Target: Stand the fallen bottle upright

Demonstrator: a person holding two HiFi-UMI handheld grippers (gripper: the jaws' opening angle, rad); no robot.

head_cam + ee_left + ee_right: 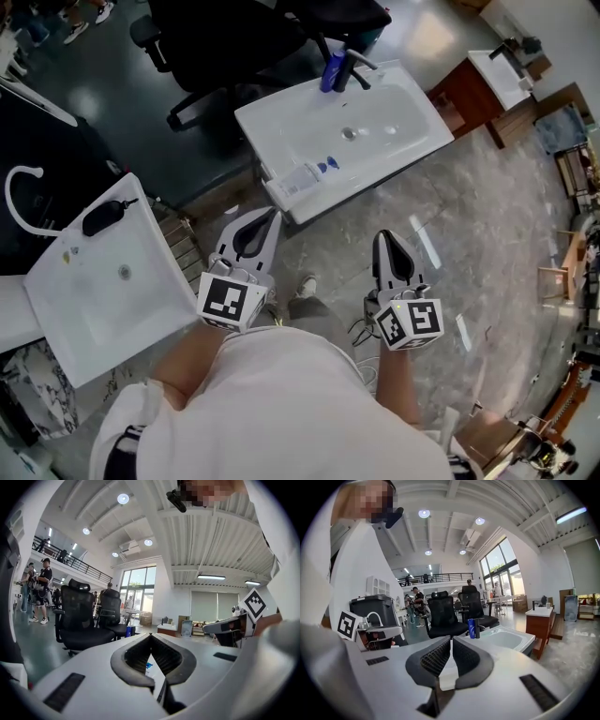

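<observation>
Two grippers, left gripper (272, 216) and right gripper (384, 236), each with jaws pressed together on nothing, hang low before the white sink (403, 127), probably lining up on the fallen bottle (302, 180) lying on its near-left rim, its label too small to read; farther back, a blue bottle (331, 71) stands upright.

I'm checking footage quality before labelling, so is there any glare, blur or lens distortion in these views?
Head view: sharp and evenly lit, with a soft glare patch on the floor beyond the sink. Left gripper view: strong fisheye bending, black corners, windows washed out. Right gripper view: same fisheye and dark corners, ceiling lamp flaring.
</observation>
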